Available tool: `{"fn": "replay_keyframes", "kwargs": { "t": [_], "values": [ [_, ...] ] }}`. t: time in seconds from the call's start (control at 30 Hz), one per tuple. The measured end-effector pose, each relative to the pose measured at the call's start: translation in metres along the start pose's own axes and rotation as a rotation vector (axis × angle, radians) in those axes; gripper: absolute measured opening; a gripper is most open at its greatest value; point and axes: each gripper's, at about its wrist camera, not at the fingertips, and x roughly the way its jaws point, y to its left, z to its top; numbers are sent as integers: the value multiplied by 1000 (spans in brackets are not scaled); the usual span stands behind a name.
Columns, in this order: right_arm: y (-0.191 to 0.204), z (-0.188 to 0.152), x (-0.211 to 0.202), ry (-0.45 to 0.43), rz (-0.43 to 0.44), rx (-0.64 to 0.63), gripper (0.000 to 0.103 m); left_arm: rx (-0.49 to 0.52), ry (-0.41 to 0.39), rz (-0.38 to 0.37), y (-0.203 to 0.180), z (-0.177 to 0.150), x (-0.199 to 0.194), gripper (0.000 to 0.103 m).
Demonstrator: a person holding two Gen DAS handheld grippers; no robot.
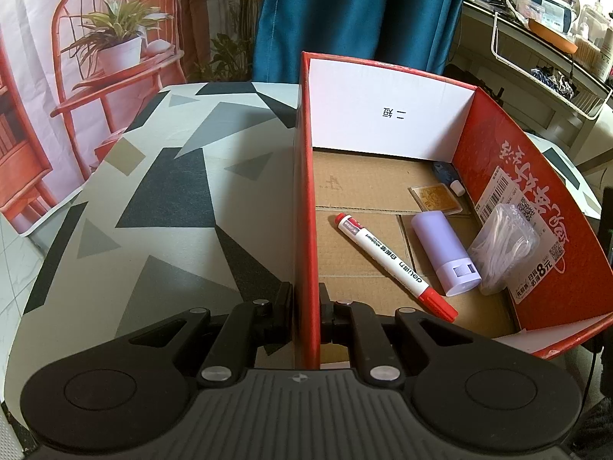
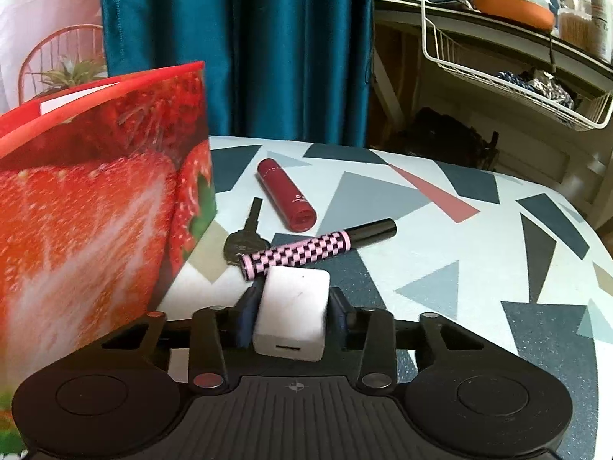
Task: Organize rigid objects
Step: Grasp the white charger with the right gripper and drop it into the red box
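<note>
Charger block: we see a white USB charger block [image 2: 293, 312] sitting between the fingers of the right gripper [image 2: 293, 306], on the patterned tabletop [image 2: 440, 260] just right of the box.
Right gripper: jaws drawn in on the block — pads against both its sides.
Left gripper: the left gripper [image 1: 306, 306] is clamped on the red side wall of the box [image 1: 306, 199], one finger outside, one inside.
Box contents: we note a red-capped whiteboard marker [image 1: 394, 264], a lilac tube [image 1: 446, 253], a clear bag of white pieces [image 1: 502, 249] and a small gold card [image 1: 435, 197].
Tabletop, beyond the block: a pink-and-black checkered pen [image 2: 318, 249] lying across a dark key [image 2: 245, 237]; a red tube [image 2: 285, 193] further back — apart from both.
</note>
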Motion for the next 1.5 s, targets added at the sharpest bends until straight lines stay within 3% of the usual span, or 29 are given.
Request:
{"fn": "replay_keyframes", "kwargs": {
  "t": [0.47,0.63,0.77,1.0,1.1,1.3,1.5],
  "values": [
    [14,-11,-17,-11,50,-62,32,4,3,-1,0,2,0,13],
    [-5,-5,-32,-5,86,64,32,-3,2,-7,1,1,0,13],
    [-19,22,-59,-76,134,110,32,-1,2,-5,1,1,1,13],
    [6,82,-102,-193,271,6,32,4,3,-4,0,1,1,13],
    [35,94,-107,-166,324,-103,32,6,5,-2,0,2,1,13],
    [88,90,-95,-12,415,-294,32,3,5,-7,1,1,1,13],
    [113,80,-91,71,420,-346,32,3,5,-8,1,1,1,13]
  ]
}}
